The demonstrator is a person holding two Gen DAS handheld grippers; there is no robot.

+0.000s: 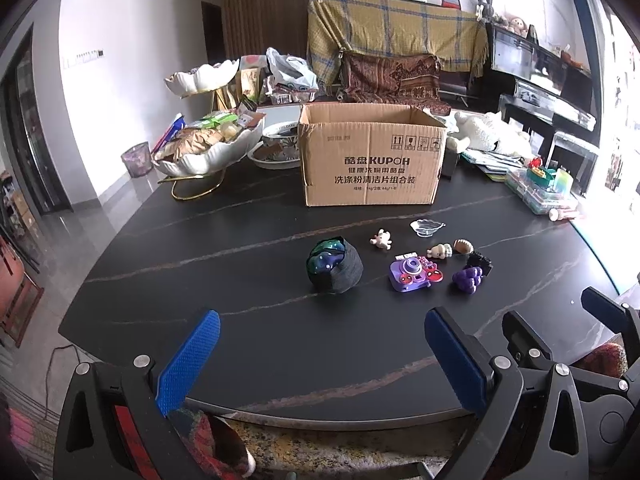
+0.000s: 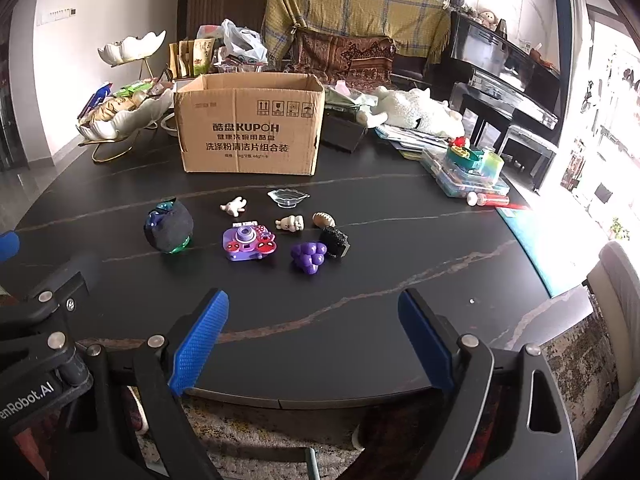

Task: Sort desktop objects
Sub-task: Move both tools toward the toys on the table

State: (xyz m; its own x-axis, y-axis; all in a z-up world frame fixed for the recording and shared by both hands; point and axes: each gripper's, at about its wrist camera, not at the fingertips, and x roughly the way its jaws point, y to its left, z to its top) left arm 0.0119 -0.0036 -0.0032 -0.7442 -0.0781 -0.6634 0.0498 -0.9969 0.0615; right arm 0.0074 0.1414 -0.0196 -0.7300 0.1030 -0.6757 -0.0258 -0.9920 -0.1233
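Purple plastic, a toy camera point(image 2: 249, 243) is seen on the dark table point(image 2: 360, 344), ahead and slightly left of the right gripper point(image 2: 313, 340); both grippers are held wide apart, empty, the left gripper point(image 1: 322, 360) farther off.

box point(image 2: 249, 122) behind toys | ball point(image 2: 169, 226) left of camera point(image 2: 248, 243) | grapes point(image 2: 309, 257) right of camera

White walls ring a dark veined surface point(image 1: 200, 280), a sofa point(image 1: 394, 76) under a yellow plaid throw point(image 1: 396, 24) behind, a black piano point(image 2: 504, 68) at right, daylight pouring across the glossy grey floor point(image 1: 116, 196)
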